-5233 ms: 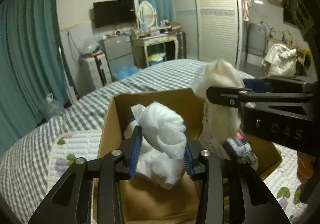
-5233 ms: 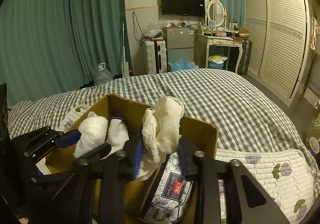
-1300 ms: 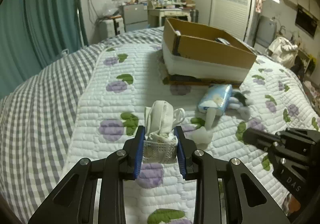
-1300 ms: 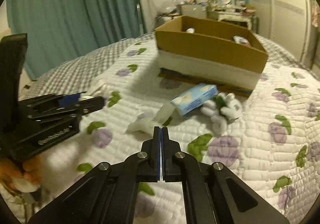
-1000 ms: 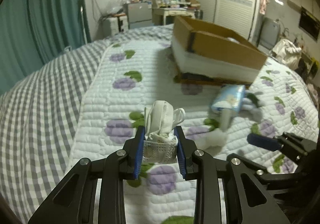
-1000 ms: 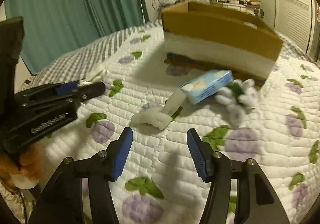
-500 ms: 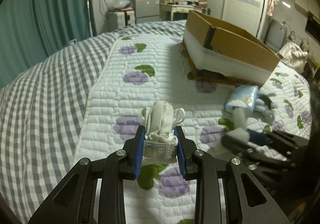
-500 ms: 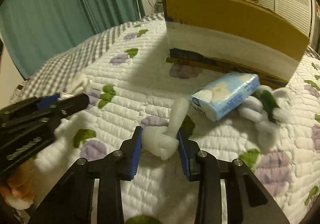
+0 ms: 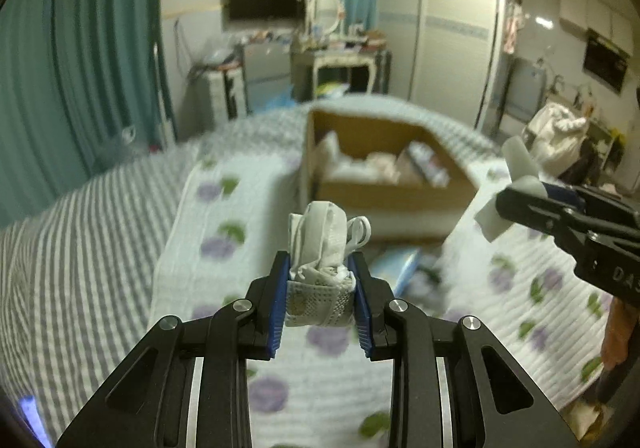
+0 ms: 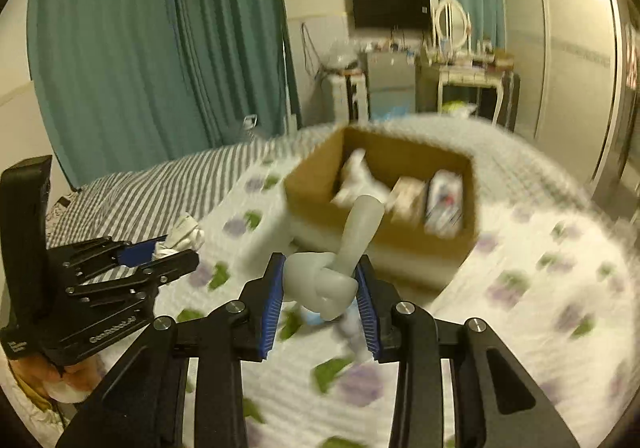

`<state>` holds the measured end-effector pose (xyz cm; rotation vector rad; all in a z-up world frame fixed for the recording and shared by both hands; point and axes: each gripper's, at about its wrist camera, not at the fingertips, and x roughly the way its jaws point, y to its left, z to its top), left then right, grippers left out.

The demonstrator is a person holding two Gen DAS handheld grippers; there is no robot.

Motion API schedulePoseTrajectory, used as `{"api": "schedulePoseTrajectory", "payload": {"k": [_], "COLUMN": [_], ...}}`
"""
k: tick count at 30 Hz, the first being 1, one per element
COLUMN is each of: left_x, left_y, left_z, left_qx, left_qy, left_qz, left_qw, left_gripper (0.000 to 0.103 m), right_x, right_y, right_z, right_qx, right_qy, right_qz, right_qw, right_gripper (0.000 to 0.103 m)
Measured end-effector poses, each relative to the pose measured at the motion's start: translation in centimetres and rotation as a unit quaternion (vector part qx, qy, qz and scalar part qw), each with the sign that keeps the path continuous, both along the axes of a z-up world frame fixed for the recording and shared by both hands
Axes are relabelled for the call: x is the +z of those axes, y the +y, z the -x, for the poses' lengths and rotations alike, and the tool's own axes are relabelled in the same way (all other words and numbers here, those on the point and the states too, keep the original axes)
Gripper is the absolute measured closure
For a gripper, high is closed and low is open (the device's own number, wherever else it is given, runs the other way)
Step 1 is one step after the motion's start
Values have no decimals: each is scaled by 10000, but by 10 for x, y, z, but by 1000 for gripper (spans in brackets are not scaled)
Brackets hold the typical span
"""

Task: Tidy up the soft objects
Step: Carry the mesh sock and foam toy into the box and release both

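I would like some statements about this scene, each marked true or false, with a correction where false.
1. The left gripper is shut on a bundled white mesh cloth. True.
2. The right gripper is open and holds nothing. False: it is shut on a knotted white soft piece.
3. The brown cardboard box is empty. False: several items lie inside.
4. The box rests on the floral quilted bedspread. True.

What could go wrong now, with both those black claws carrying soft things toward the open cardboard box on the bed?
The knotted white sock is pinched only at its knot by the right gripper; its long tail sticks up and could snag the brown cardboard box rim. The crumpled white mesh cloth bulges above the left gripper, so it might slip out. The box already holds items, so new ones may land on top.
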<state>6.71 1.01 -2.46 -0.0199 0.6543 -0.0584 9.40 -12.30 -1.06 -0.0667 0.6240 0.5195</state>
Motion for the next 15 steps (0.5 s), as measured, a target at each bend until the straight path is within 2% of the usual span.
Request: {"api": "schedulePoseTrajectory", "payload": {"k": [4,7,10,15], "left_x": [30,36,30,4], "left_y": [-23,-34,-40,-49], "left_z": [-34,-65,-101,-156], "left_qx": [-102,-110,-89,-10], "left_qy": [-234,-312,-255,-67], "left_qz": [6,-41,-48,-218], "left_qw": [9997,9994,9996,9997], "left_gripper": [74,74,74,74], "right_x": [41,60,62,39], "right_y": [-17,-23,-23,-12], "right_z": [-29,-59,-91,-152], "right_qx": [-24,-28,-16,-8], "right_qy": [-273,-394,-465,-320], "right_qz": [141,203,265,288], "right_qw": [9995,9990,9986,9991], "right_gripper": [68,68,67,67]}}
